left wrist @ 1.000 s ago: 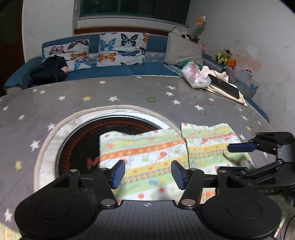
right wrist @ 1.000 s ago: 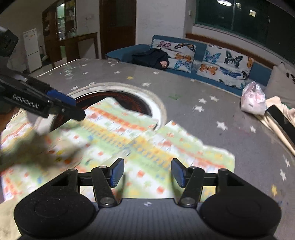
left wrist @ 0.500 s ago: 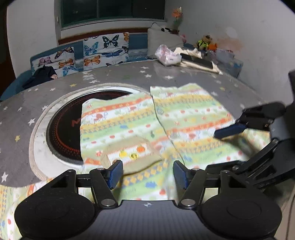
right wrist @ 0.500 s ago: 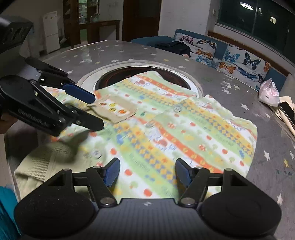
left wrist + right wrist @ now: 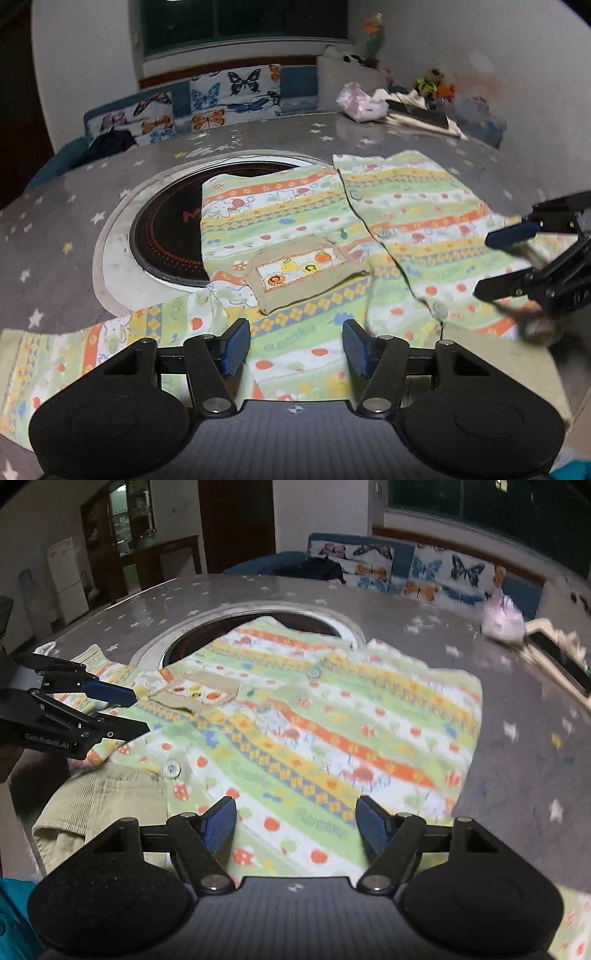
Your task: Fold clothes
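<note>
A child's button shirt (image 5: 306,206) with green, yellow and orange stripes lies flat, front up, on the round grey table (image 5: 74,206). It has a khaki chest pocket (image 5: 299,269), and one sleeve (image 5: 92,354) stretches out to the left. My left gripper (image 5: 295,347) hovers open over the shirt's near part with nothing between its pads. In the right wrist view it (image 5: 140,712) is over the pocket side. My right gripper (image 5: 295,823) is above the other shirt half (image 5: 332,720); its jaws are opening and grip nothing. From the left wrist view it (image 5: 482,266) is at the right.
A black round hob (image 5: 166,236) is sunk into the table's middle, partly under the shirt. A pink plastic bag (image 5: 358,103) and a dark flat device (image 5: 557,657) lie at the far edge. Behind is a blue sofa with butterfly cushions (image 5: 229,92).
Both grippers have drawn back toward the near edge of the table and sunk a little, so the whole shirt now shows. The right jaws stand wider than before.
</note>
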Tool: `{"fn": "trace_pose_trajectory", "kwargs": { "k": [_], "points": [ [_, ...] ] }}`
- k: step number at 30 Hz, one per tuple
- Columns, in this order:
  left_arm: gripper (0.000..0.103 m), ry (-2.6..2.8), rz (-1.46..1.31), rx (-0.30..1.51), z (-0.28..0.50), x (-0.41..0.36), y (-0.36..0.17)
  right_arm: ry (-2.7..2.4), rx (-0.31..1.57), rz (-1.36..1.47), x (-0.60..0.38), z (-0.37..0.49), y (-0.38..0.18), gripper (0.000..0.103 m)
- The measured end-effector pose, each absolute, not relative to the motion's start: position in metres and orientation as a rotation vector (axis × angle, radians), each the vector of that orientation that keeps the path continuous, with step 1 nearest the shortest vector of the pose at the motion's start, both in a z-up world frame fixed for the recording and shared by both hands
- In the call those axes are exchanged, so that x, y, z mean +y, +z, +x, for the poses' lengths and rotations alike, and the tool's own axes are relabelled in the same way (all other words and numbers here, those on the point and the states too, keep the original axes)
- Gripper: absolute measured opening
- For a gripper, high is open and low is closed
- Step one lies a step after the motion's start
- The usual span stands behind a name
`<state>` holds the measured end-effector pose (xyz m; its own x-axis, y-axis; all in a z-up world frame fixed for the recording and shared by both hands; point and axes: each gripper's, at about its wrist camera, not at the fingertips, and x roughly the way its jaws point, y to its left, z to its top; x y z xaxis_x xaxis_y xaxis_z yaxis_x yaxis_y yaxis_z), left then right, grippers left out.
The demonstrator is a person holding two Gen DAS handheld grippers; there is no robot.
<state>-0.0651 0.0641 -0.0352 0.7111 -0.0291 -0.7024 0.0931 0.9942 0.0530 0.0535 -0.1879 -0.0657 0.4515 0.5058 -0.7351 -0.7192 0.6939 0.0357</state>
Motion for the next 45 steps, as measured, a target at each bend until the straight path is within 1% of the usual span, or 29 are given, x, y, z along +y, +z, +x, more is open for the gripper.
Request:
{"fn": "trace_pose_trajectory", "kwargs": {
  "k": [4,9,14,20,26,31,35,38,40,42,44,45],
  "points": [
    [0.058,-0.075,0.082,0.813,-0.073,0.070,-0.033,0.818,0.776,-0.340,-0.184,0.038,-0.068,0.077],
    [0.058,-0.071,0.053,0.846,-0.090,0.085,-0.032,0.864,0.763,-0.354,-0.181,0.023,-0.069,0.077],
    [0.058,-0.069,0.046,0.857,-0.095,0.089,-0.030,0.880,0.764,-0.356,-0.181,0.018,-0.068,0.077],
    [0.058,-0.040,-0.047,0.835,-0.100,0.119,-0.019,0.868,0.781,-0.299,-0.190,0.027,-0.063,0.076],
    [0.058,0.192,-0.110,0.776,-0.103,0.177,-0.011,0.769,0.769,-0.216,-0.218,0.037,-0.059,0.076],
    [0.058,0.408,-0.106,0.744,-0.099,0.220,-0.017,0.650,0.750,-0.173,-0.250,0.037,-0.057,0.076],
    [0.059,0.499,-0.081,0.744,-0.095,0.240,-0.024,0.539,0.745,-0.123,-0.280,0.037,-0.055,0.076],
    [0.060,0.534,-0.077,0.752,-0.091,0.253,-0.031,0.462,0.731,-0.098,-0.301,0.035,-0.053,0.077],
    [0.061,0.525,-0.090,0.762,-0.088,0.260,-0.035,0.417,0.721,-0.083,-0.313,0.034,-0.050,0.083],
    [0.061,0.517,-0.103,0.754,-0.087,0.264,-0.036,0.376,0.716,-0.065,-0.323,0.033,-0.050,0.083],
    [0.057,0.506,-0.112,0.745,-0.086,0.267,-0.036,0.338,0.712,-0.047,-0.333,0.033,-0.049,0.083],
    [0.050,0.498,-0.105,0.740,-0.086,0.266,-0.036,0.322,0.712,-0.037,-0.337,0.033,-0.050,0.084]
  ]
}}
